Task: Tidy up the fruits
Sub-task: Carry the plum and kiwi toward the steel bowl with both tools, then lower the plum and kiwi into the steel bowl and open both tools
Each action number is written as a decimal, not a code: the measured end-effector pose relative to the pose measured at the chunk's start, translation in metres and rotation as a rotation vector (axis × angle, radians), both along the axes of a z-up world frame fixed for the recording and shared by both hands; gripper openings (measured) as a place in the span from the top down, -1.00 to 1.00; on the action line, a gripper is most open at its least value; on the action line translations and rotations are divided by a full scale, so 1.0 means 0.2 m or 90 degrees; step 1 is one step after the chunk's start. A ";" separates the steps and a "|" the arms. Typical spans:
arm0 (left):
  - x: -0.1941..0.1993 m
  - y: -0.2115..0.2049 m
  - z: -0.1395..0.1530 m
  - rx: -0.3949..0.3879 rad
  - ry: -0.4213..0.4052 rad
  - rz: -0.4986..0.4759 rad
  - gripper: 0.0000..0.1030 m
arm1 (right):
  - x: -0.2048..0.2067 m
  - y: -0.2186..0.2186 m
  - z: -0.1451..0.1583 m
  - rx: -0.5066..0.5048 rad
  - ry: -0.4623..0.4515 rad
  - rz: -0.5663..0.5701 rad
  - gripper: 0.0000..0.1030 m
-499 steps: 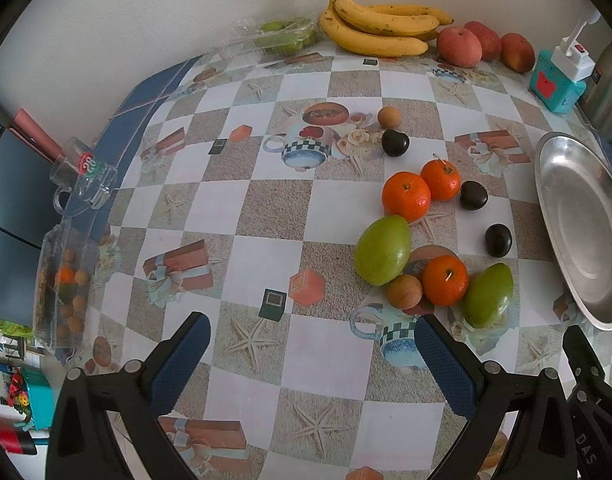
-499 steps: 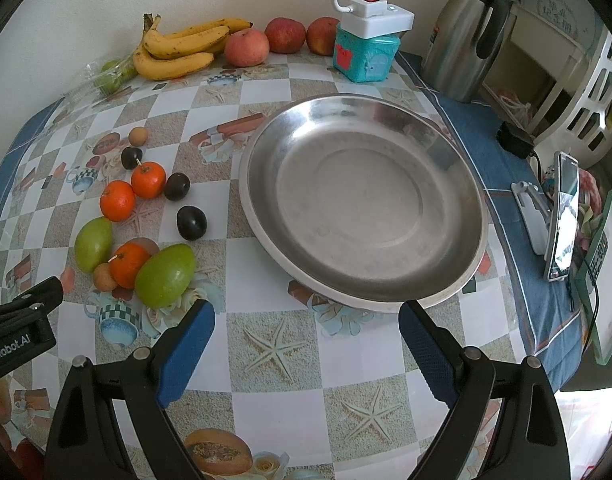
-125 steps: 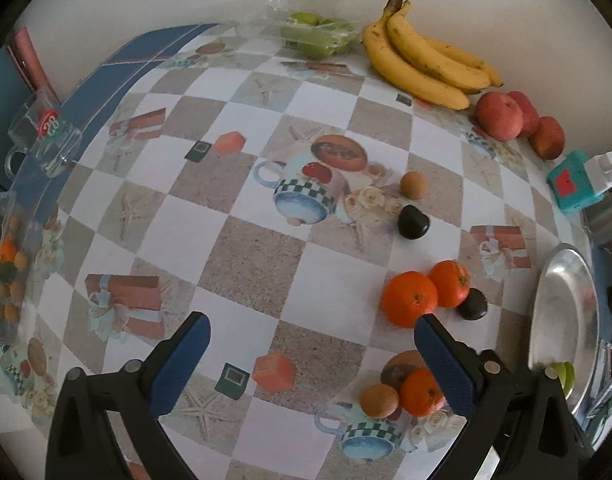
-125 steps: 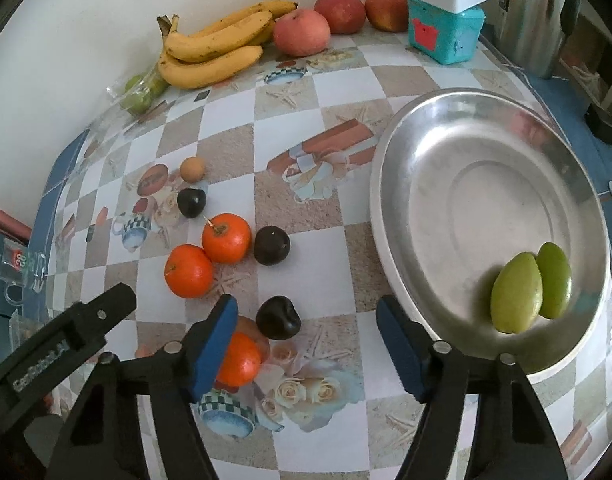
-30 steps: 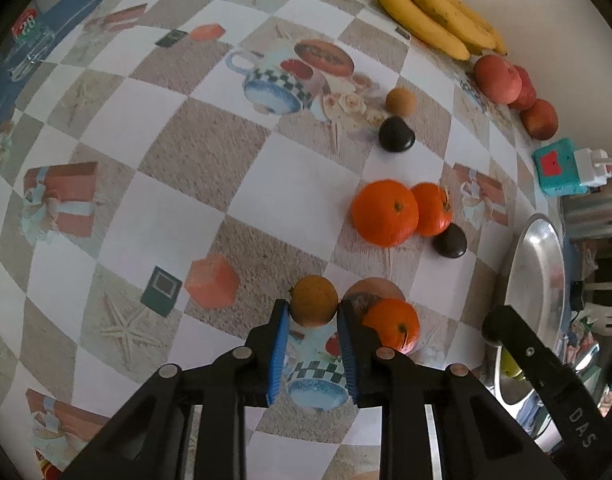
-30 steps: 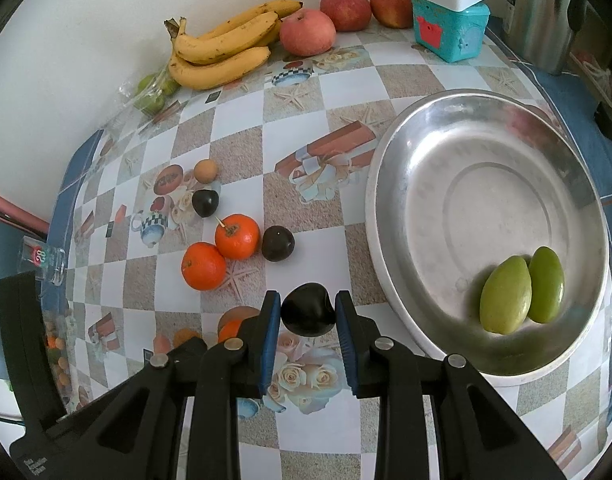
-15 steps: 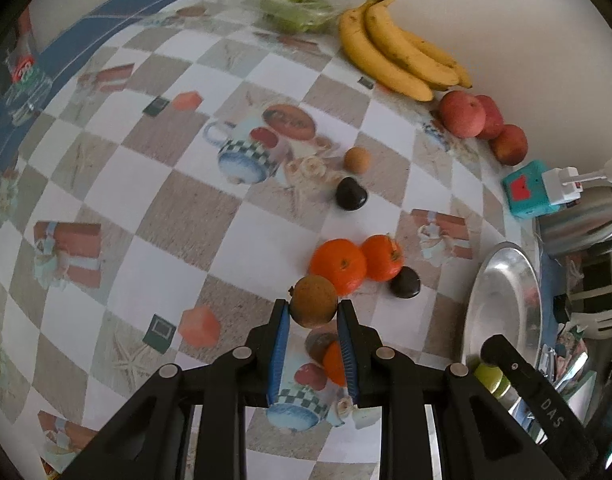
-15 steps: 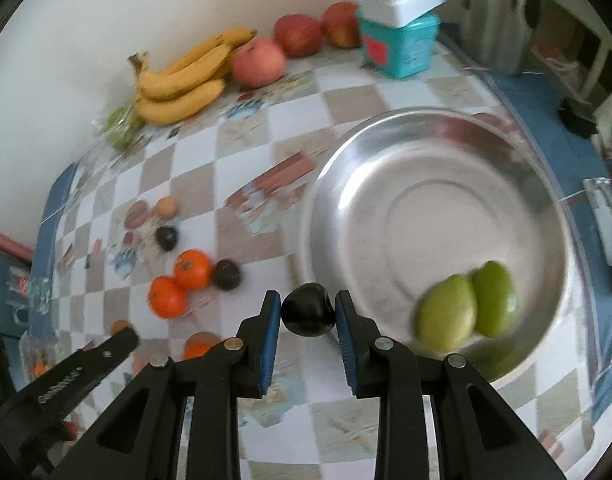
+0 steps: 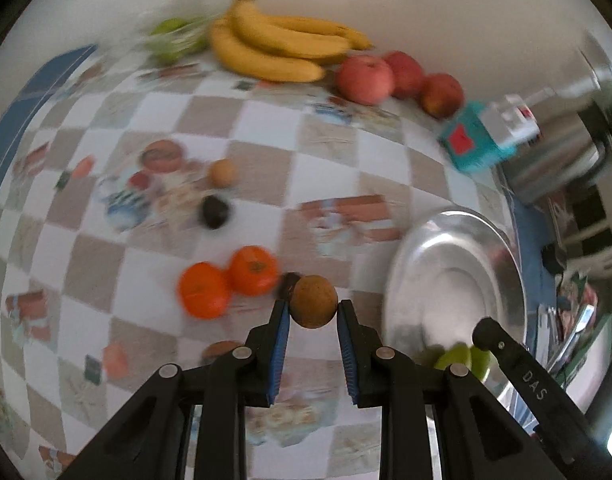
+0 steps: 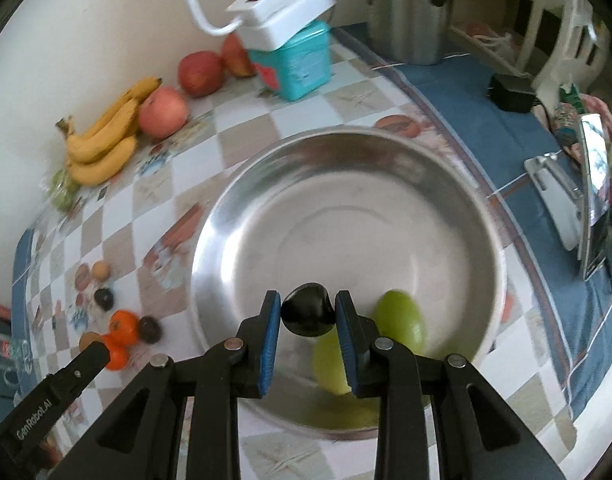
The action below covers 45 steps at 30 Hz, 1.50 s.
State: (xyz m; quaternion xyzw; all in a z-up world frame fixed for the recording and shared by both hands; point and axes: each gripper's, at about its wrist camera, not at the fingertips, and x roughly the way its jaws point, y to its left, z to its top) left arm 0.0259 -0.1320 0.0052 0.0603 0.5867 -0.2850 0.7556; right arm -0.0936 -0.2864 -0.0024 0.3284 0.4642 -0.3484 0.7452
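Right now, both tongs carry fruit toward the tray, and the step is the drop.
Left tongs [image 9: 314,307]: pressed in on a brown fruit [image 9: 314,301], pinched at its sides, clear of the table.
Right tongs [image 10: 308,314]: pinching a dark fruit [image 10: 307,314] the same way, hanging over the tray's near half.
Tray [image 10: 446,184]: ahead of and under the right tongs; off to the right of the left tongs, whose fruit looks not yet over it.
Mangoes: two green mangoes [image 10: 400,316] lie in the tray just right of and below the right tongs' tips, one partly hidden behind the right pad.
Left on the table: two oranges [image 9: 204,290] just left of the left tongs' tips, one small dark fruit [image 9: 215,211] and one small brown fruit [image 9: 223,173] farther ahead, another dark one mostly hidden behind the held brown fruit.
Not for the tray, I'd guess: bananas [image 9: 282,50] and apples [image 9: 364,79] far ahead by the wall.
How to do it well: I'd lower each fruit close to the tray floor before spreading the pads, since round fruit let go from high would likely roll or bounce on bare metal.
Right side: set it on the open patch left of the mangoes, not on top of them.
Left side: carry on rightward over the rim first, and keep it apart from the other tongs.
Risk: the pictures are smeared, so a slower descent seems wise.
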 end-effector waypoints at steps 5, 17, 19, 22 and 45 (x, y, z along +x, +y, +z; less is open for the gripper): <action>-0.08 -0.19 -0.01 0.006 -0.014 -0.051 0.49 | -0.09 -0.13 0.00 -0.001 -0.005 -0.044 0.43; -0.21 -0.42 -0.11 0.001 -0.042 -0.139 0.49 | -0.22 -0.31 -0.05 -0.003 0.015 -0.106 0.43; -0.21 -0.42 -0.13 0.005 -0.044 -0.144 0.49 | -0.22 -0.32 -0.08 -0.001 0.016 -0.103 0.43; -0.22 -0.44 -0.15 0.007 -0.047 -0.154 0.48 | -0.21 -0.32 -0.10 -0.008 0.028 -0.105 0.43; -0.17 -0.38 -0.09 0.015 -0.026 -0.117 -0.51 | -0.19 -0.30 -0.09 -0.001 0.042 -0.097 -0.20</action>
